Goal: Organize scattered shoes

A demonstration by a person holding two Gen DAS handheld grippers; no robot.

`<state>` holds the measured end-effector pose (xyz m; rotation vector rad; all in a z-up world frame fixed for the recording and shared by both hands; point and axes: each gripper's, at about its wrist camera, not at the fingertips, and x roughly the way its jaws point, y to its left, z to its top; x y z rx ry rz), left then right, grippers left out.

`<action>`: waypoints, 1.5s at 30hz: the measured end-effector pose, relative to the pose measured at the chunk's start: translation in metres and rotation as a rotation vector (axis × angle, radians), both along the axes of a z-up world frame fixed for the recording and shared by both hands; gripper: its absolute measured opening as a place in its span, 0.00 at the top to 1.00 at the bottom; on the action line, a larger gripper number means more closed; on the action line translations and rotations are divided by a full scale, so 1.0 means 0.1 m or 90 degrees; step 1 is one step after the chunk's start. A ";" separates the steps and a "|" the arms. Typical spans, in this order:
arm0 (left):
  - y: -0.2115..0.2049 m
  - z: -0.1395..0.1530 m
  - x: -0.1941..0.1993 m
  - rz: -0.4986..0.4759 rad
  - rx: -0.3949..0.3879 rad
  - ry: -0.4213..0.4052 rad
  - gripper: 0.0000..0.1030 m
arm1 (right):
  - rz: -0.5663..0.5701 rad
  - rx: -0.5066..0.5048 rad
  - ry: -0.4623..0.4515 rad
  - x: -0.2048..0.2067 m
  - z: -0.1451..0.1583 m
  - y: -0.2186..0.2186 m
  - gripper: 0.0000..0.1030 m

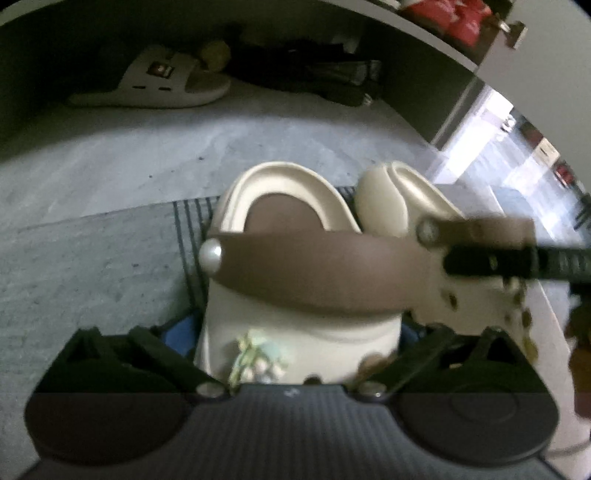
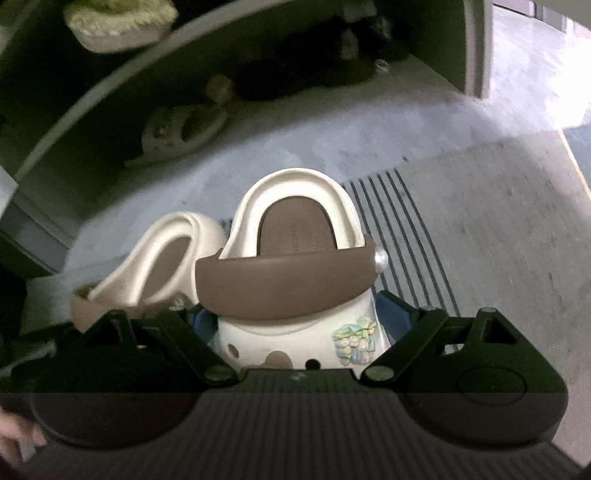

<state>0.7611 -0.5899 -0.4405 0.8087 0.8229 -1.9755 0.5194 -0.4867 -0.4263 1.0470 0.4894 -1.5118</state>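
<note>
- Left wrist view: the left gripper (image 1: 297,326) points down at a cream clog, the first clog (image 1: 295,332), which fills the gap between its two fingers.
- The jaws stand wide. Blue pads (image 1: 181,328) flank the toe on both sides, but whether they press on it cannot be told.
- The first clog rests on a striped grey mat (image 1: 188,236), heel away from the camera. A brown strap (image 1: 314,269) with a pearl stud (image 1: 210,254) crosses its upper, and a flower charm (image 1: 258,358) sits on the toe.
- The second clog (image 1: 388,199) lies just beside it to the right, blurred, with a black finger (image 1: 517,262) of the right gripper across it.
- Beyond, on the concrete floor (image 1: 110,166) under a shelf, are a beige slide sandal (image 1: 155,81) and dark shoes (image 1: 314,74). Red shoes (image 1: 450,14) sit on the level above.
- Right wrist view: the right gripper (image 2: 295,321) is spread wide and pinches the second clog (image 2: 295,332) at the toe, with a blue pad against each side.
- This clog has its heel away from the camera, at the mat's (image 2: 406,229) edge.
- The first clog (image 2: 155,258) appears tilted, touching the second on its left.
- A pale knitted shoe (image 2: 118,22) sits on the upper shelf board (image 2: 110,81). The sandal (image 2: 181,133) lies below it.
- Part of a hand (image 2: 14,439) shows at the lower left corner.
</note>
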 end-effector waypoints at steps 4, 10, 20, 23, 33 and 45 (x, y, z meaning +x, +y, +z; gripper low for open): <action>0.03 0.16 0.27 0.047 -0.084 -0.010 0.07 | 0.015 -0.025 -0.002 0.10 0.08 0.00 0.12; 0.04 0.54 0.92 0.161 -0.151 -0.005 0.07 | 0.059 -0.083 -0.031 0.39 0.30 -0.24 0.12; -0.06 1.42 1.43 0.246 -0.227 -0.005 0.06 | 0.181 -0.242 -0.090 1.20 1.02 -0.94 0.12; -0.26 1.65 1.48 0.268 -0.263 -0.004 0.05 | 0.223 -0.300 -0.060 1.52 1.29 -1.27 0.12; -1.08 1.84 1.59 0.354 -0.236 -0.059 0.05 | 0.248 -0.308 0.052 2.28 1.54 -2.19 0.12; -1.58 1.72 1.51 0.391 -0.172 -0.069 0.06 | 0.235 -0.252 0.071 2.45 1.54 -2.67 0.14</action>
